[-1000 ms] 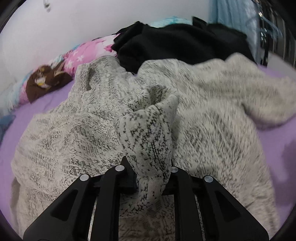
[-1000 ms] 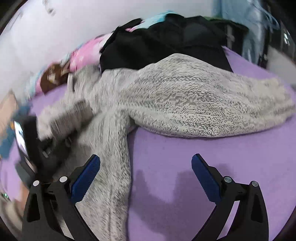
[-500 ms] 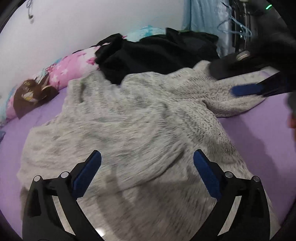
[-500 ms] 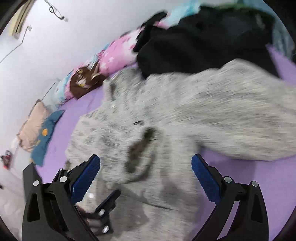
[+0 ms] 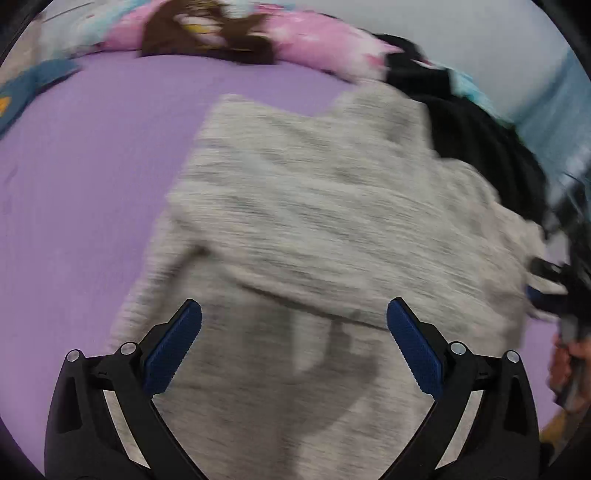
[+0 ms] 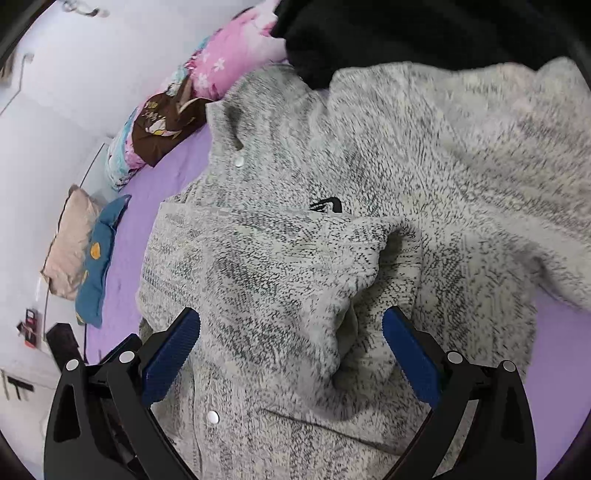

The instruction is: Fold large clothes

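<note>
the grey knit sweater (image 6: 332,229) lies spread on the purple bed (image 6: 173,166), one sleeve (image 6: 280,266) folded across its chest beside a small black logo (image 6: 325,205) too small to read. bare purple sheet lies open to the sweater's left in the left wrist view (image 5: 85,192), which is blurred. a black garment (image 6: 388,33) touches its collar edge, and a pink printed pillow (image 6: 221,55) lines the wall. the left hand-held gripper (image 5: 293,347) hovers over the knit, jaws wide apart, nothing clamped. the right hand-held gripper (image 6: 291,350) likewise stands wide apart above the folded sleeve, pads clear of it.
</note>
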Demonstrator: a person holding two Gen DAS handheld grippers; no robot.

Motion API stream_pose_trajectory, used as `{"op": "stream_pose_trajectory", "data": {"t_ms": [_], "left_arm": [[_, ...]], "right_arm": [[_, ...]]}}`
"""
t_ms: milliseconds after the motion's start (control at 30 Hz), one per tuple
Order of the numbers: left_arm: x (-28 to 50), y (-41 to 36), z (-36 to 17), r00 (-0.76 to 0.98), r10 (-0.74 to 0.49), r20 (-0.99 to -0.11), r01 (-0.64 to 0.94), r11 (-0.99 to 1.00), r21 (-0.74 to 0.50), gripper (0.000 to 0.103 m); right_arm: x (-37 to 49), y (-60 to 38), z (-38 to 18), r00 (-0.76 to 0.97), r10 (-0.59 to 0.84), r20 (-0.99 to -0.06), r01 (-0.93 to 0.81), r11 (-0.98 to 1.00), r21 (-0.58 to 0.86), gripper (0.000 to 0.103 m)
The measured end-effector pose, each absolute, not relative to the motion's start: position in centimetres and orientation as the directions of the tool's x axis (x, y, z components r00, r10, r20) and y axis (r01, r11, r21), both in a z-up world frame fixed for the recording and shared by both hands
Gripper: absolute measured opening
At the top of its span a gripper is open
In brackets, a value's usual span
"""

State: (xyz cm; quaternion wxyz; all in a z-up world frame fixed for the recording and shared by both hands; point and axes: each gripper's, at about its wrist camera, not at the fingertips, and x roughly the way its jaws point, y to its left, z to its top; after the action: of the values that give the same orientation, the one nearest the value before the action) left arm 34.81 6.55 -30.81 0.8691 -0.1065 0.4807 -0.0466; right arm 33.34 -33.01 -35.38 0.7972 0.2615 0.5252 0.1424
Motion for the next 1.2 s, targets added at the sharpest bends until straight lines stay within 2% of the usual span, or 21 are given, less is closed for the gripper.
{"op": "stream_pose_trajectory", "data": {"t_ms": [67, 167, 267, 300, 333, 400, 433, 633, 767, 967, 1100, 1200], "left_arm": [[35.1, 8.4, -31.5, 0.537, -0.121, -0.835, -0.074, 0.979, -0.189, 0.097], [36.1, 10.2, -32.7, 0.510, -0.033, -0.860, -0.131, 0.984, -0.116, 0.097], [37.1, 10.6, -33.8, 0.487, -0.023, -0.873, -0.115, 0.989, -0.091, 0.097], [37.4, 10.6, -34.1, 0.477, -0.008, -0.879, -0.113, 0.991, -0.071, 0.097], [37.7, 10.7, -34.4, 0.475, 0.000, -0.880, -0.104, 0.993, -0.057, 0.098], [37.9, 10.5, -34.8, 0.476, 0.022, -0.879, -0.085, 0.996, -0.021, 0.098], [38.3, 10.7, -35.0, 0.474, 0.019, -0.881, -0.077, 0.997, -0.020, 0.098], [37.0, 12.5, -33.8, 0.511, 0.005, -0.859, -0.076, 0.996, -0.039, 0.091], [37.4, 12.2, -34.5, 0.507, 0.078, -0.858, -0.046, 0.997, 0.063, 0.091], [39.0, 12.0, -35.1, 0.506, 0.168, -0.846, -0.083, 0.986, 0.146, 0.089], [38.1, 13.8, -34.0, 0.555, 0.106, -0.825, -0.134, 0.990, 0.037, 0.085], [38.0, 15.4, -34.4, 0.549, 0.062, -0.834, -0.154, 0.988, -0.027, 0.086]], "right_arm": [[33.8, -32.8, -35.9, 0.394, 0.495, -0.774, 0.040, 0.833, 0.553, 0.097], [34.2, -32.7, -36.6, 0.383, 0.502, -0.775, 0.042, 0.829, 0.558, 0.089], [34.4, -32.6, -37.7, 0.361, 0.515, -0.777, 0.051, 0.822, 0.568, 0.075], [34.4, -32.7, -38.1, 0.355, 0.511, -0.782, 0.056, 0.824, 0.564, 0.066], [34.4, -32.8, -38.4, 0.351, 0.519, -0.780, 0.056, 0.820, 0.570, 0.046], [34.6, -33.0, -39.4, 0.325, 0.528, -0.784, 0.071, 0.813, 0.577, 0.016], [34.5, -33.3, -39.5, 0.323, 0.534, -0.781, 0.074, 0.808, 0.584, 0.012], [34.1, -34.1, -36.2, 0.375, 0.565, -0.736, -0.006, 0.795, 0.607, 0.007], [34.7, -34.5, -31.2, 0.437, 0.553, -0.709, -0.075, 0.808, 0.584, 0.007], [36.0, -36.7, -24.4, 0.538, 0.506, -0.674, -0.135, 0.841, 0.524, 0.007], [36.9, -38.4, -27.6, 0.506, 0.448, -0.737, -0.092, 0.877, 0.471, 0.007], [37.1, -38.9, -34.3, 0.434, 0.429, -0.792, -0.022, 0.884, 0.467, 0.007]]}}
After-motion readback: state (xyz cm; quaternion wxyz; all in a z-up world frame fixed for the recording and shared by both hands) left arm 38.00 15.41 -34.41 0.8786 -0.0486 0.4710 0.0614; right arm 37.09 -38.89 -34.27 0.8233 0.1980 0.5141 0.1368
